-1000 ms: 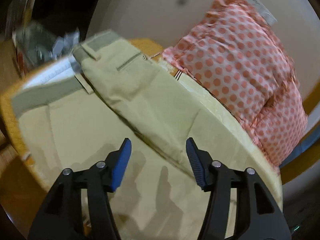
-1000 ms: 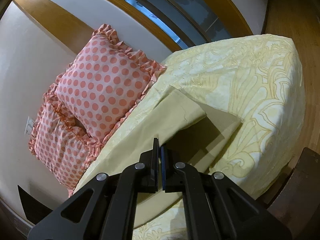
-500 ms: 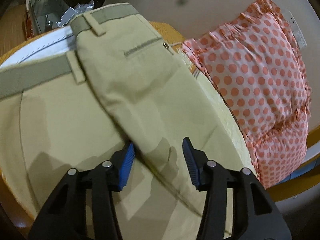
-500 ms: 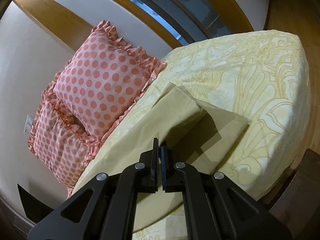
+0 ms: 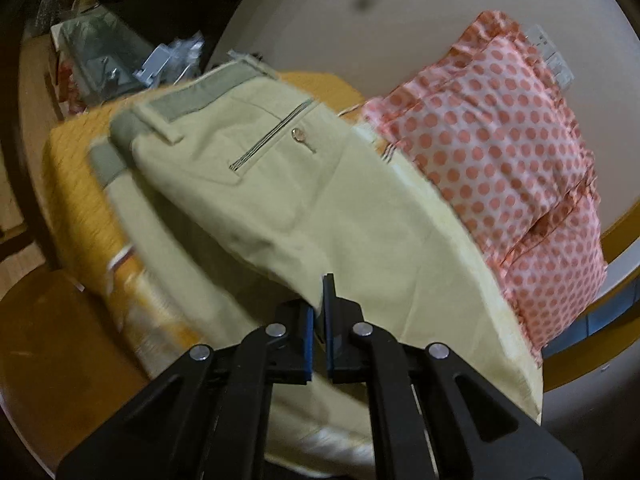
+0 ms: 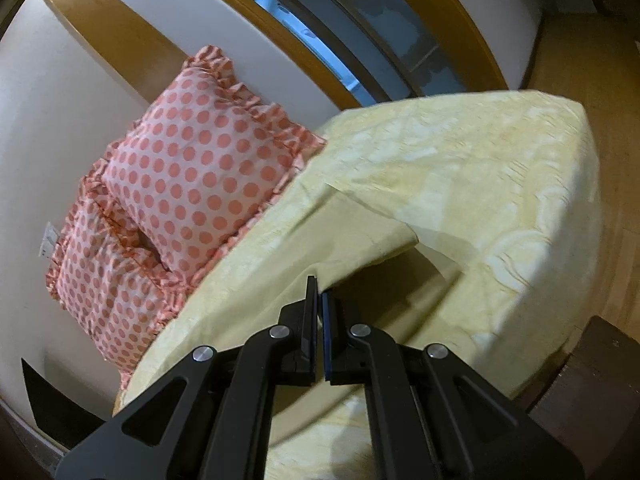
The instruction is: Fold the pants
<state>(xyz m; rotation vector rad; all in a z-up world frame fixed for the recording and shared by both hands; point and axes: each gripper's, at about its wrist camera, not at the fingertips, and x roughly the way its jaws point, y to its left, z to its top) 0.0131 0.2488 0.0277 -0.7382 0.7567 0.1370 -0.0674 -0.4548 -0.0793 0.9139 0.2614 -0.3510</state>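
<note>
The left gripper has its jaws squeezed almost all the way together, and a fold of the pants is pinched between the blue pads. The cloth comes up out of the jaws and spreads away from them. The pants are a pale tan color. They lie on the bed, with the top part farthest from the gripper. Up there you can see the darker waistband, a belt loop, and a back pocket with a small button beside it. The picture is a bit blurry on the left side.

The right gripper also has its jaws pressed nearly shut. A thin edge of the pants goes in between them, so it is holding the cloth too. From the jaws the pant leg stretches away and ends in a straight hem. Part of the leg is lifted up off the bed, and there is a dark shadow under it. The bed has a yellow cover with a pale pattern.

Just beside the pants, against the wall, sit two pink pillows with red dots and frilly edges. Behind the bed there is a window with a wood frame
</note>
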